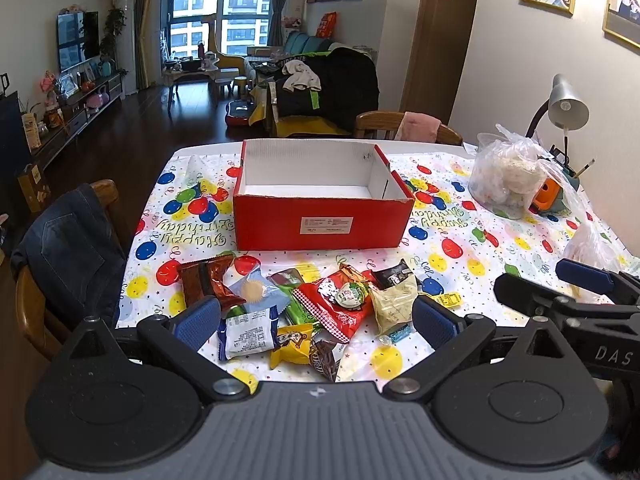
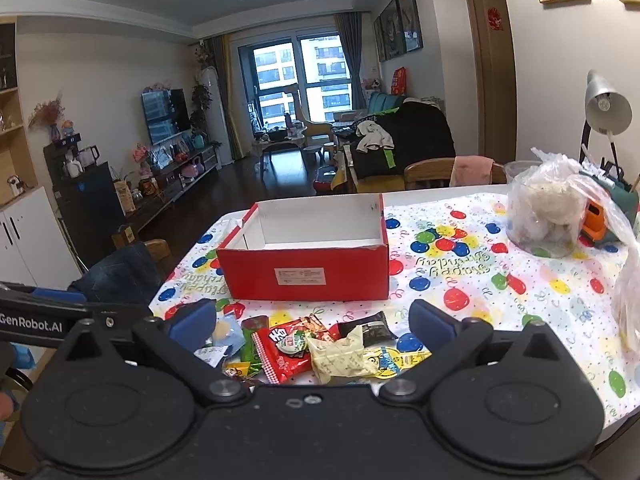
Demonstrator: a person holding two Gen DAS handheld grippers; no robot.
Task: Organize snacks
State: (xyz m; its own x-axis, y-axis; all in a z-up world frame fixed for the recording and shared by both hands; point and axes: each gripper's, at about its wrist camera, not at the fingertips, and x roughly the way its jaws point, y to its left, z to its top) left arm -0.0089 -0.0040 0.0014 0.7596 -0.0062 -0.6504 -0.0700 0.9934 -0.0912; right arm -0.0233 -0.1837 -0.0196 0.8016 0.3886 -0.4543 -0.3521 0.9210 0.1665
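An open red box with a white empty inside stands mid-table; it also shows in the right wrist view. Several snack packets lie in front of it: a red packet, a brown packet, a white-blue packet, a yellow candy, a pale bag. My left gripper is open above the pile, holding nothing. My right gripper is open above the same pile, over the red packet and pale bag. The right gripper's fingers show in the left view.
A balloon tablecloth covers the table. A plastic bag of white items and a desk lamp stand at the right back. Another plastic bag lies at the right edge. A chair with jeans is at the left.
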